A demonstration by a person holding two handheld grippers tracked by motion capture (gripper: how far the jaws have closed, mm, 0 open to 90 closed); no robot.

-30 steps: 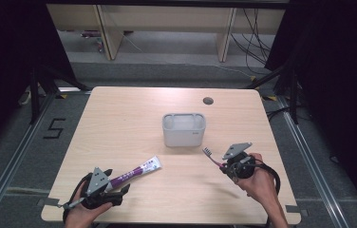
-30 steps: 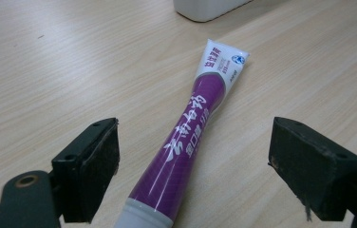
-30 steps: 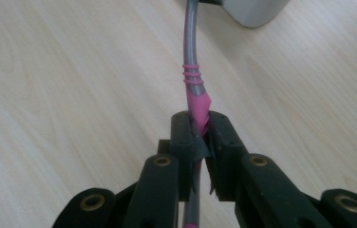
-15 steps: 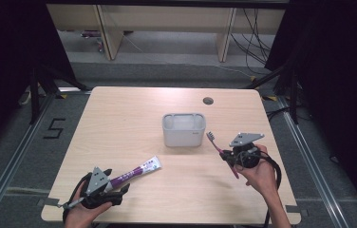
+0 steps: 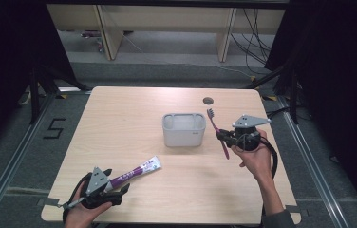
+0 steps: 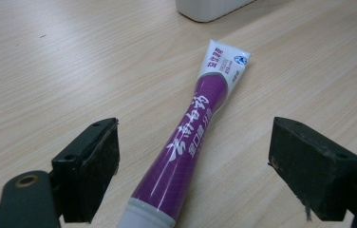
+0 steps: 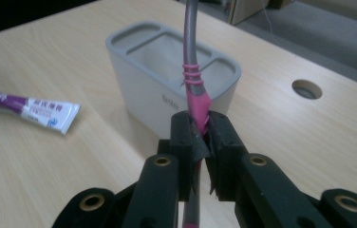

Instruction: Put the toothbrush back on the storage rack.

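Observation:
A purple and white toothpaste tube (image 5: 136, 171) (image 6: 191, 137) lies flat on the table. Its cap end sits between the wide-apart jaws of my left gripper (image 5: 115, 187) (image 6: 193, 166), which stands open and touches nothing. My right gripper (image 5: 224, 136) (image 7: 199, 142) is shut on a pink and grey toothbrush (image 5: 217, 132) (image 7: 193, 85), held in the air just right of the grey holder (image 5: 183, 129) (image 7: 167, 80). The brush head points up and away, near the holder's right rim. The holder has several compartments and looks empty.
The wooden table (image 5: 119, 123) has a round cable hole (image 5: 208, 100) (image 7: 307, 89) behind the holder. Shelving and cables lie on the floor beyond the far edge. Black frame legs stand at both sides.
My right gripper has lifted the toothbrush and carried it up and toward the holder, tilting the brush more upright. The left gripper and the toothpaste tube have stayed put.

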